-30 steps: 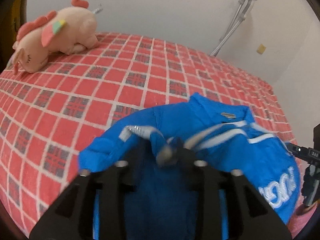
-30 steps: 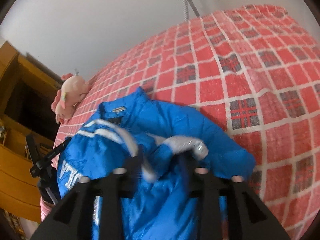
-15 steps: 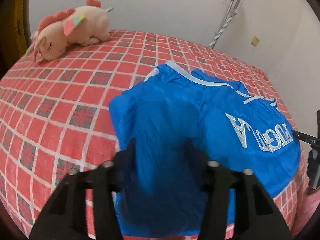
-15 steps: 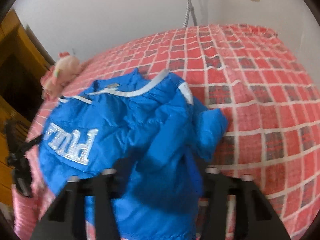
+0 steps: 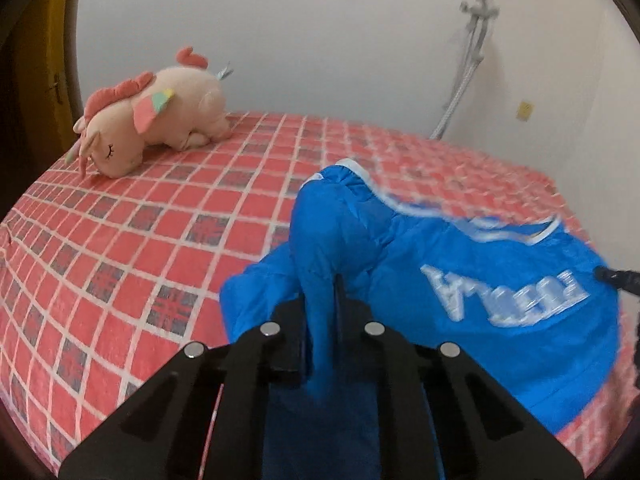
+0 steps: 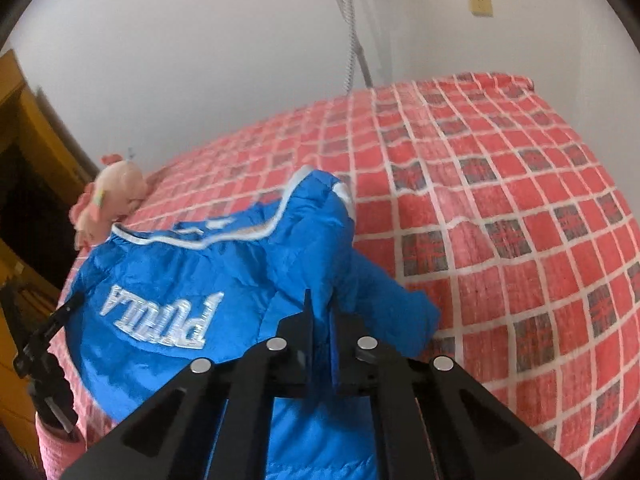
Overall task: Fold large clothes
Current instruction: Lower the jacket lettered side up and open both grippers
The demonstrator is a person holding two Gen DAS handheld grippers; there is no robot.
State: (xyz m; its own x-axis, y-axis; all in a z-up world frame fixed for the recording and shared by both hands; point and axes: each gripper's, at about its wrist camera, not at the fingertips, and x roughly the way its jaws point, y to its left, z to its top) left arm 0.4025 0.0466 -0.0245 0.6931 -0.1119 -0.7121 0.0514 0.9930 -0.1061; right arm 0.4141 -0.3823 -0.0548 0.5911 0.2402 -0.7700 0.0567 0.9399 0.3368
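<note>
A blue puffer jacket (image 5: 400, 248) with white lettering on its back lies bunched near the front edge of a red checked bed (image 5: 160, 216). My left gripper (image 5: 322, 296) has its jaws closing tight on a raised fold of the jacket's left side, and the fabric is pinched between the pads. In the right wrist view the jacket (image 6: 200, 272) shows its lettering upside down. My right gripper (image 6: 320, 304) has its jaws closing on a fold of the jacket's right side, with blue fabric squeezed between them. Both grips lift the cloth into ridges.
A pink plush unicorn (image 5: 160, 120) lies at the bed's far left corner. A metal crutch (image 5: 464, 80) leans on the white wall behind. A wooden wardrobe (image 6: 24, 140) stands left of the bed (image 6: 500, 200). A pink sleeve (image 6: 56, 452) shows at the lower left.
The jacket was flipped over so its lettered back faces up. Both grippers let go of the white-trimmed parts, then shut on folds at the jacket's near sides.
</note>
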